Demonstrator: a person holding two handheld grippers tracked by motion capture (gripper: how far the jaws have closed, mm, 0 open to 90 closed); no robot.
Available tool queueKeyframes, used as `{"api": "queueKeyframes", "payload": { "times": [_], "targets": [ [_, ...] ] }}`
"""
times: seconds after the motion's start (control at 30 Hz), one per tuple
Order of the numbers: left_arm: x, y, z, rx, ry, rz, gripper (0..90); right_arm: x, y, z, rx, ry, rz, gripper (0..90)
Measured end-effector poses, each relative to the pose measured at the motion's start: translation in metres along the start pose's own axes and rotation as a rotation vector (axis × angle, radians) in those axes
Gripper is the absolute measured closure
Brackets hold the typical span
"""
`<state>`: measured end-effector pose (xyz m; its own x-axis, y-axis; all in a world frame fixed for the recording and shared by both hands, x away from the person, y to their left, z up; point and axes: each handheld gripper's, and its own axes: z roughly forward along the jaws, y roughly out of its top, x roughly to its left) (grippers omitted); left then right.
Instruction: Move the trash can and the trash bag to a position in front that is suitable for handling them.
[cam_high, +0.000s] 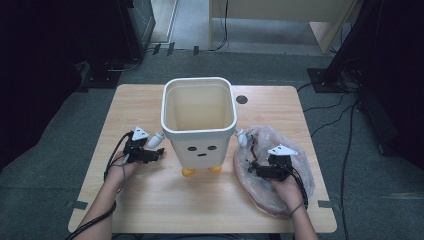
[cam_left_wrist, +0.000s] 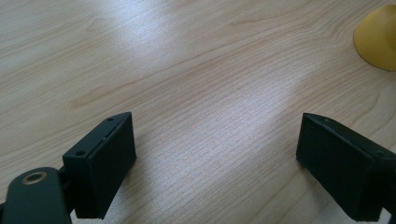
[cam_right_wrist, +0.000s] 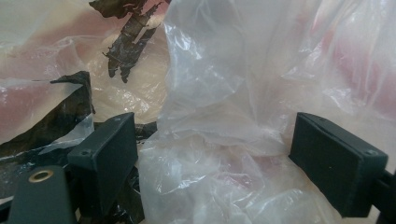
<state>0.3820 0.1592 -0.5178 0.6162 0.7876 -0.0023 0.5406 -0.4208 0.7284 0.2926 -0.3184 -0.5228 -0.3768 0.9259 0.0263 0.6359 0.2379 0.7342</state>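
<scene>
Two hand-held grippers at work. Right hand-held gripper (cam_high: 256, 167), jaws wide, straddles the crumpled plastic bag (cam_right_wrist: 219, 140) at lower right of the bench (cam_high: 150, 200); left hand-held gripper (cam_high: 155, 152) wide, empty, beside the white bin (cam_high: 198, 131). We judge grasping pending: close on a fold.

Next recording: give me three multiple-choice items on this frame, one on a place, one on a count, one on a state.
1. Where does the clear plastic bag lie?
A. inside the bin
B. on the table, right of the bin
C. on the floor

2. How many yellow feet show under the white bin?
A. two
B. four
C. none

3. How stands the left gripper?
A. shut on the bag
B. shut on the bin's arm
C. open over bare wood

Key: 1 B, the bag lies beside the bin under the right gripper; 2 A, two feet show in front; 3 C, its jaws stand apart with nothing between.
</scene>
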Motion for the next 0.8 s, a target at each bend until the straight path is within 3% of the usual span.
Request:
{"api": "queueKeyframes", "payload": {
  "times": [0.13,0.3,0.4,0.57,0.8],
  "targets": [
    [0.000,0.000,0.000,-0.001,-0.004,-0.001,11.9,0.000,0.000,0.000,0.000,0.000,0.000,14.7],
    [0.006,0.001,0.000,-0.016,-0.043,-0.024,11.9,0.000,0.000,0.000,0.000,-0.001,0.000,14.7],
    [0.007,0.005,0.006,-0.004,-0.040,0.037,12.0,0.000,0.000,0.000,0.000,-0.002,-0.001,14.7],
    [0.012,0.011,0.012,-0.008,-0.062,0.051,12.0,0.000,0.000,0.000,-0.001,-0.002,-0.001,14.7],
    [0.021,0.018,0.019,0.001,-0.056,0.054,12.0,0.000,0.000,0.000,-0.001,-0.003,-0.002,14.7]
  ]
}}
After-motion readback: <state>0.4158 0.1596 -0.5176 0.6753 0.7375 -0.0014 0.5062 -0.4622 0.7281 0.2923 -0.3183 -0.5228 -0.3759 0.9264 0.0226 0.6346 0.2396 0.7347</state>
